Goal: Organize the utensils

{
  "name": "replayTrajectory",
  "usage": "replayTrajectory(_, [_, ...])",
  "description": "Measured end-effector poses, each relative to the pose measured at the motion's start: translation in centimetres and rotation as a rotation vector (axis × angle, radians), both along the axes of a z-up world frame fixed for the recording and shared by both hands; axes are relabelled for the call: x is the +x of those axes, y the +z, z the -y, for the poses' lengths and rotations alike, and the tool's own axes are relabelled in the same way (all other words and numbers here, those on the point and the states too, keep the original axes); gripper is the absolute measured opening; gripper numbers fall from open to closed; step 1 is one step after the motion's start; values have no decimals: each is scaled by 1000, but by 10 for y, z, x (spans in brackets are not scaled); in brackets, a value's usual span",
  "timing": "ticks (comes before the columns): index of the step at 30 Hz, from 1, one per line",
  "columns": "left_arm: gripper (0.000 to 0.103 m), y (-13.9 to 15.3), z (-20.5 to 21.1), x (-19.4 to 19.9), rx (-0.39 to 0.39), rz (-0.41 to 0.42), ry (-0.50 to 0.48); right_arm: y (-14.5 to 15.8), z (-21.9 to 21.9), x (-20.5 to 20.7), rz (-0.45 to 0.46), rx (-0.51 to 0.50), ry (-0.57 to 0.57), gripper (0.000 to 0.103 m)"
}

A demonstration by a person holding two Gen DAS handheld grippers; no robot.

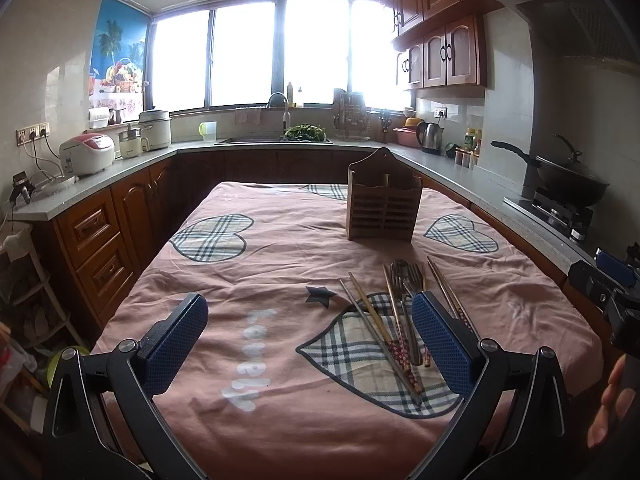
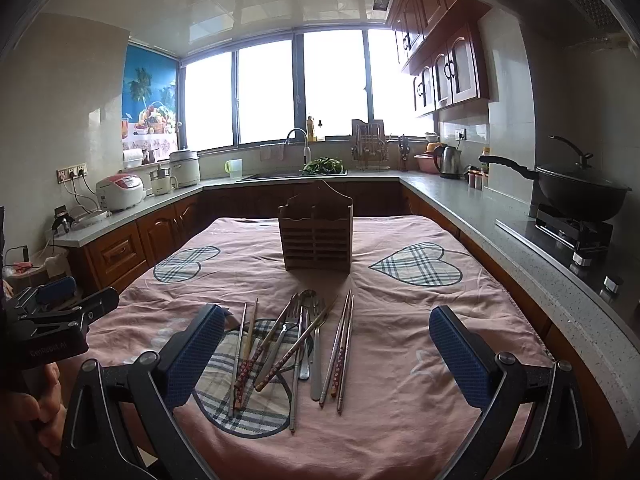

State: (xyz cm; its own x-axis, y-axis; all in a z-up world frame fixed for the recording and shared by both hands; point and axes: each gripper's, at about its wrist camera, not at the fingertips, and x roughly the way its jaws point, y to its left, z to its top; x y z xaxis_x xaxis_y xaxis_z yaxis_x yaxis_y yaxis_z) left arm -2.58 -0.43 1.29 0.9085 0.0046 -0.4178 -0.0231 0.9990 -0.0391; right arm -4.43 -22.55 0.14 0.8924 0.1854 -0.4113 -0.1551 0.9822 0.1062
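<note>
A loose heap of utensils lies on the pink tablecloth: chopsticks, forks and a spoon, fanned out over a plaid heart patch. The left wrist view shows the same utensils just ahead of my right-hand finger. Behind them stands an upright wooden slatted utensil holder, also in the left wrist view as the holder. My left gripper is open above the cloth, left of the heap. My right gripper is open, hovering over the near ends of the utensils, holding nothing.
The table stands inside a U-shaped kitchen counter. A wok sits on the stove at right, a rice cooker at left. The other gripper and a hand show at the frame edges.
</note>
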Motion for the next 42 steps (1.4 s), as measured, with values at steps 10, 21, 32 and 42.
replayTrajectory(10, [103, -21, -8, 54, -52, -166, -32, -14, 8, 35, -86, 26, 10, 103])
replayTrajectory(21, [99, -41, -4, 118, -51, -288, -63, -42, 11, 95, -226, 49, 33, 89])
replayTrajectory(32, [80, -69, 4, 182, -69, -430, -96, -84, 14, 172, -406, 60, 39, 45])
replayTrajectory(42, [53, -94, 16, 229, -82, -552, -120, -111, 18, 219, -508, 72, 28, 31])
